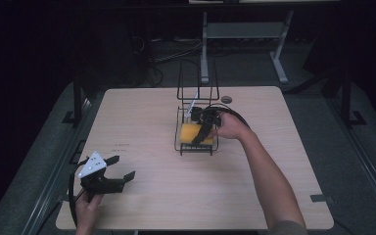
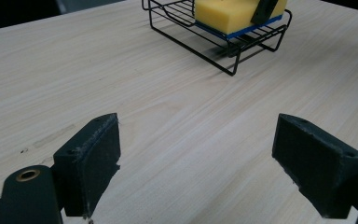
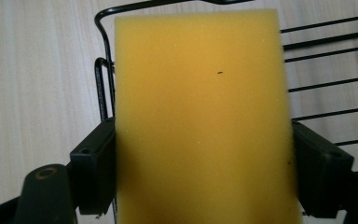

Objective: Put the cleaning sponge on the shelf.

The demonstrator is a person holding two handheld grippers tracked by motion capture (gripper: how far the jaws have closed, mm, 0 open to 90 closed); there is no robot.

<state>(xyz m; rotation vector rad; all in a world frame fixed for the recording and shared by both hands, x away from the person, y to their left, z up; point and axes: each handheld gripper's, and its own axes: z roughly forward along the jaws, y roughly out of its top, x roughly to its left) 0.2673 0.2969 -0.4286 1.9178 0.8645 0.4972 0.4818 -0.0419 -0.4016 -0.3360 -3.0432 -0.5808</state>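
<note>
Nearest to me, my left gripper (image 1: pixel 121 167) hovers over the front-left part of the wooden table (image 1: pixel 142 196) with its jaws spread wide and nothing between them. From its own camera the work lies well ahead and to the right, so this hand is the far one and has no part in the coming move, as I judge it.

Farther out, my right gripper (image 1: pixel 201 135) is at the black wire rack (image 1: pixel 182 145) near the table's middle. Its jaws sit against the two long sides of the yellow sponge (image 3: pixel 200 121), one on each flank, so I read it as gripping the sponge across its short width. The sponge's long axis runs straight away from the jaws, along the rack's bed. It rests low in the rack, blue underside down.
</note>
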